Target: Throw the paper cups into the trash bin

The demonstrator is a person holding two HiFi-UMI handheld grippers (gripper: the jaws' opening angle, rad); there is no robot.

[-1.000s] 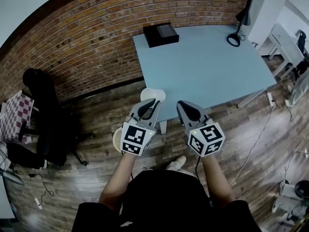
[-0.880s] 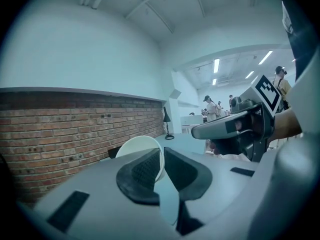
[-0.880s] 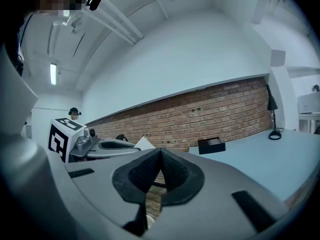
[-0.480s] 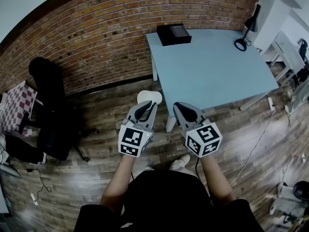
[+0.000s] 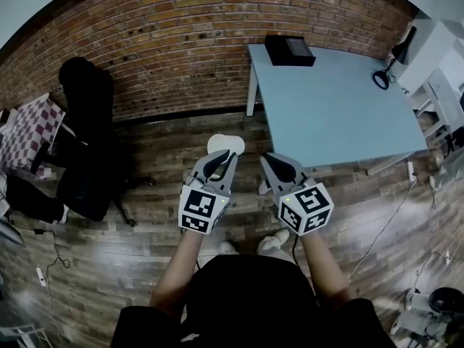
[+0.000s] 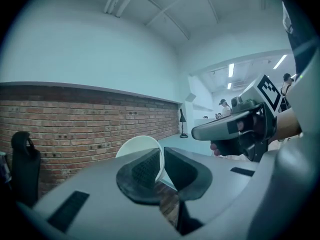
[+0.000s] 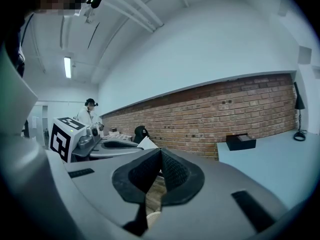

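Nearest to me: both forearms out in front, side by side, elbows bent, claws about level w/ a slight downward tip, marker cubes facing up, my shoes (image 5: 272, 243) on the wooden floor (image 5: 145, 172) below. My left claw (image 5: 230, 155) is nearly closed, pinching the thin wall of the white paper cup (image 5: 225, 145) just under its rim, one pad inside and one outside; in the left gripper view the cup (image 6: 137, 146) sticks up past the pads, mouth turned toward the wall. The cup hangs in the air over the floor, off the near left corner of the table (image 5: 326, 107), touching nothing else. My right claw (image 5: 267, 159) is pressed together w/ nothing between the pads, just riding alongside. Step in hand, I'd say: carrying the cup to the bin. But no bin shows in any view, so next I need to find it, get the left claw over its mouth, then spread the jaws to drop the cup. Further out: black box (image 5: 288, 50) at the table's far left corner, desk lamp (image 5: 382, 80) by its far right edge, office chair (image 5: 87, 143) to the left, brick wall (image 5: 159, 42) beyond.
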